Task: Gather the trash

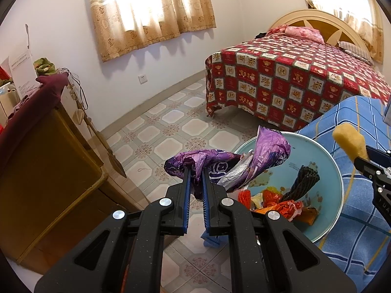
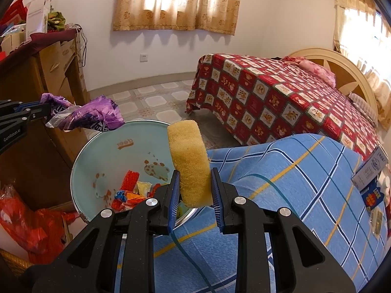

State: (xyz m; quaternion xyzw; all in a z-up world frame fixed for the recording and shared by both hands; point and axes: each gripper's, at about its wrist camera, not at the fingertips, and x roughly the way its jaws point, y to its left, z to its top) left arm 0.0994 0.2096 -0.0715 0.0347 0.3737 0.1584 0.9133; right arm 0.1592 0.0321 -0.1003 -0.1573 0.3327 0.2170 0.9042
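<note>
My left claw (image 1: 195,171) pinched the wrapper (image 1: 227,163) at the bin (image 1: 337,171) rim; right claw (image 2: 194,183) clamped the sponge (image 2: 188,161). Early release risked floor drops.

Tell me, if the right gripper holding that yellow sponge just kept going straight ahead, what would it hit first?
Probably the floor tiles short of the red bed. The right gripper with its yellow sponge points past the light blue basin's right edge, so it likely clears the rim, though depth is unclear.
</note>
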